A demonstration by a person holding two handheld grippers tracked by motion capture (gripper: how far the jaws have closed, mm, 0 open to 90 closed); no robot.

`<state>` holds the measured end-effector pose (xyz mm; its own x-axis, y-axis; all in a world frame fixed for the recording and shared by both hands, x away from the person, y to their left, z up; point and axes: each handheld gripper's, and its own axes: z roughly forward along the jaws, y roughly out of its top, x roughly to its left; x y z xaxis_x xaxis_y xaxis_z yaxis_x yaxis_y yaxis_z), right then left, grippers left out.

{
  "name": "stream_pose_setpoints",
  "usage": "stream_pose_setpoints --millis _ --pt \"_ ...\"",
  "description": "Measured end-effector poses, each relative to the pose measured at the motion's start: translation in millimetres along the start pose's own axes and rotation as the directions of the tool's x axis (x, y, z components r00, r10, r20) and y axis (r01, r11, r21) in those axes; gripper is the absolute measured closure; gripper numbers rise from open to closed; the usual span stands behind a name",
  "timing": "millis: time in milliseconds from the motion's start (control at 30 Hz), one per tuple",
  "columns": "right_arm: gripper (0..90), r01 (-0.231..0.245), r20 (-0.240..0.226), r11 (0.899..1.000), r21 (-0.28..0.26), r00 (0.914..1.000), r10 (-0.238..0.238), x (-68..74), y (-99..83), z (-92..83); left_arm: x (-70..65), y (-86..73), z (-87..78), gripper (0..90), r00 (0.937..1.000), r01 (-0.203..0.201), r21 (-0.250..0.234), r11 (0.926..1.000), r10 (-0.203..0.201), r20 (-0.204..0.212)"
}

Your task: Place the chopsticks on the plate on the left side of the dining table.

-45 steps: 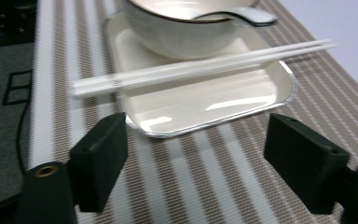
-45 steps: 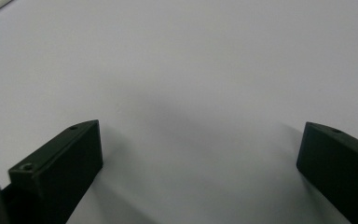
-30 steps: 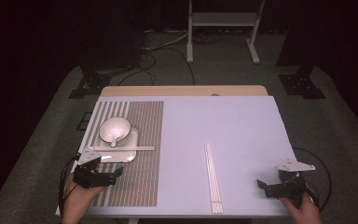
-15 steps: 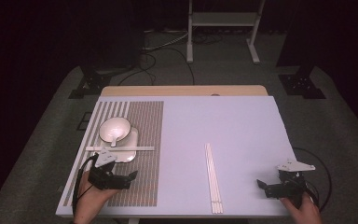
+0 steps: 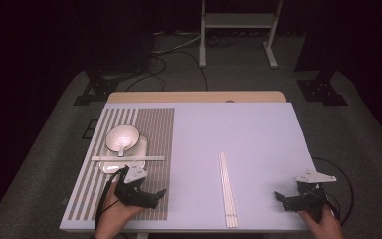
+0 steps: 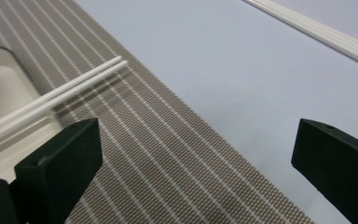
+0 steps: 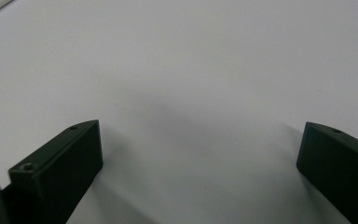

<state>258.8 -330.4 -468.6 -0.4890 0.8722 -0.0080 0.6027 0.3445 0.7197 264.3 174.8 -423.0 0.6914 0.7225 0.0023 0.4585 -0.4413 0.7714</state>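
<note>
My left gripper (image 5: 157, 197) hovers open over the front right part of the brown striped placemat (image 5: 154, 129), just in front of the white plate (image 5: 108, 166). A white bowl (image 5: 122, 137) with a spoon in it sits on that plate, and a pair of white chopsticks (image 5: 128, 158) lies across the plate's front. In the left gripper view the gripper (image 6: 198, 128) is open over the placemat (image 6: 135, 140), with those chopsticks (image 6: 65, 91) and the plate (image 6: 2, 93) at upper left. My right gripper (image 5: 280, 200) rests open near the front right of the table; the right gripper view shows it (image 7: 203, 126) with bare table between its jaws.
More white chopsticks (image 5: 228, 189) lie in a row at the table's front centre, between the two grippers, and show far off in the left gripper view (image 6: 326, 35). The pale table top (image 5: 238, 134) ends close in front of both hands. A metal stand (image 5: 238, 30) is on the floor beyond.
My left gripper has moved right, from the placemat's front left area to its front right part. The right gripper has stayed in place.
</note>
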Motion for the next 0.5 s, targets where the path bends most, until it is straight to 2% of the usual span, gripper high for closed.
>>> stream_pose_setpoints --millis 500 --pt "0.0 0.001 0.001 1.000 0.000 1.0000 -0.001 0.1 0.0 0.0 -20.6 1.1 18.8 0.9 0.9956 -0.076 0.006 0.9971 0.076 0.055"
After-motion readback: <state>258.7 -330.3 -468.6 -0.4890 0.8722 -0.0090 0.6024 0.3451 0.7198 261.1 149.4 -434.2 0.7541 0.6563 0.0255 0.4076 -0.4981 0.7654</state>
